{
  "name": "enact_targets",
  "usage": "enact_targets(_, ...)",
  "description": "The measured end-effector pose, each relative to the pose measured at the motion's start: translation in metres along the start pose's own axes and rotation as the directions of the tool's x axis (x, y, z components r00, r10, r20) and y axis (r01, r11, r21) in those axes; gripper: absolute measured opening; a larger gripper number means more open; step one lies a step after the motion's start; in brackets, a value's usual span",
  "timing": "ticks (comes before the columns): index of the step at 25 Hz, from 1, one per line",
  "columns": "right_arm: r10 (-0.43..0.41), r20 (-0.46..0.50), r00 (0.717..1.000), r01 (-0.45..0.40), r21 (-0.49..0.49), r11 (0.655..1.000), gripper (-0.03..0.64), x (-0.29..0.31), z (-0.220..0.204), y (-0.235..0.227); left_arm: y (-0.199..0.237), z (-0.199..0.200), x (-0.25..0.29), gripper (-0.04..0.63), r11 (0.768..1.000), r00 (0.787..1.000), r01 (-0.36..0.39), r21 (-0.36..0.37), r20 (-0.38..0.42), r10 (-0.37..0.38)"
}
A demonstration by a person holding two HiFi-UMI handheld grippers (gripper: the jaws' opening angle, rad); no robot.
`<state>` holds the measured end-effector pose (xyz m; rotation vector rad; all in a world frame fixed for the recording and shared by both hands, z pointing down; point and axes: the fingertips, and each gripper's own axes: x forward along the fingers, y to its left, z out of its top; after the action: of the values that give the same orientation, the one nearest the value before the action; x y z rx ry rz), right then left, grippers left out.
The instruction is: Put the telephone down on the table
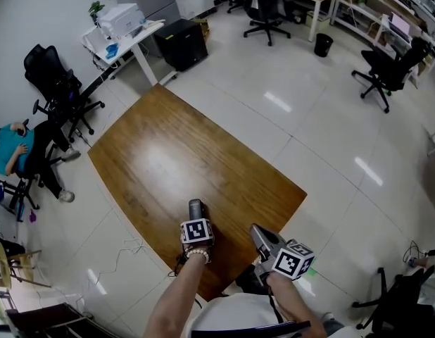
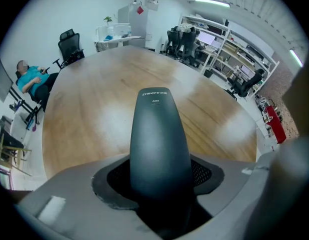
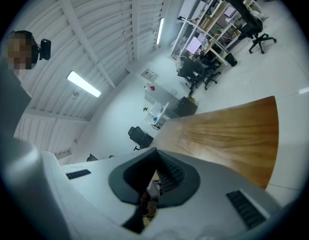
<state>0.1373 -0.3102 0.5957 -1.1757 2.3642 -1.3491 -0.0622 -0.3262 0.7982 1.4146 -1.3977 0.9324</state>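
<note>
A dark grey telephone handset point(image 2: 159, 144) stands upright between the pads of my left gripper point(image 2: 159, 186), which is shut on it and points steeply down. In the head view the telephone point(image 1: 196, 208) sticks out ahead of the left gripper point(image 1: 196, 222), over the near part of the brown wooden table point(image 1: 168, 153). I cannot tell whether the telephone's tip touches the table point(image 2: 89, 114). My right gripper point(image 1: 257, 234) hovers over the table's near right edge, roughly level. Its jaws are shut, and in the right gripper view the right gripper point(image 3: 150, 183) has nothing between them.
A person in a teal top point(image 1: 5, 150) sits at the left beside black office chairs point(image 1: 59, 90). A white desk with a printer point(image 1: 120, 21) and a black cabinet point(image 1: 181, 43) stand beyond the table. More chairs point(image 1: 383, 72), a bin point(image 1: 323, 44) and shelves line the far right.
</note>
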Motion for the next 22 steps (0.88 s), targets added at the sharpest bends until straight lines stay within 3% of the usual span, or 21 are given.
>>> enact_targets(6, -0.003, 0.009, 1.0, 0.003, 0.001, 1.0, 0.0, -0.004, 0.0, 0.001, -0.008, 0.0, 0.001, 0.308, 0.999, 1.0, -0.019, 0.032, 0.019, 0.018)
enact_targets(8, -0.002, 0.01, 1.0, 0.002, -0.001, 1.0, 0.0, -0.005, -0.001, 0.002, -0.008, 0.002, 0.0, 0.353, 0.999, 0.999, -0.019, 0.03, 0.036, 0.017)
enact_targets(14, 0.004, 0.008, 1.0, -0.004, -0.018, 1.0, 0.0, -0.006, -0.004, 0.008, 0.003, 0.005, -0.017, 0.39, 0.998, 0.994, 0.055, -0.034, 0.098, -0.052)
enact_targets(19, 0.019, 0.005, 1.0, -0.019, -0.047, 0.999, 0.0, -0.004, -0.002, 0.02, 0.011, 0.01, -0.068, 0.379, 0.965, 0.951, 0.22, -0.143, 0.25, -0.18)
enact_targets(22, 0.03, 0.001, 1.0, -0.03, -0.066, 0.997, 0.0, -0.001, -0.005, 0.03, 0.019, 0.013, -0.104, 0.353, 0.938, 0.902, 0.3, -0.172, 0.37, -0.221)
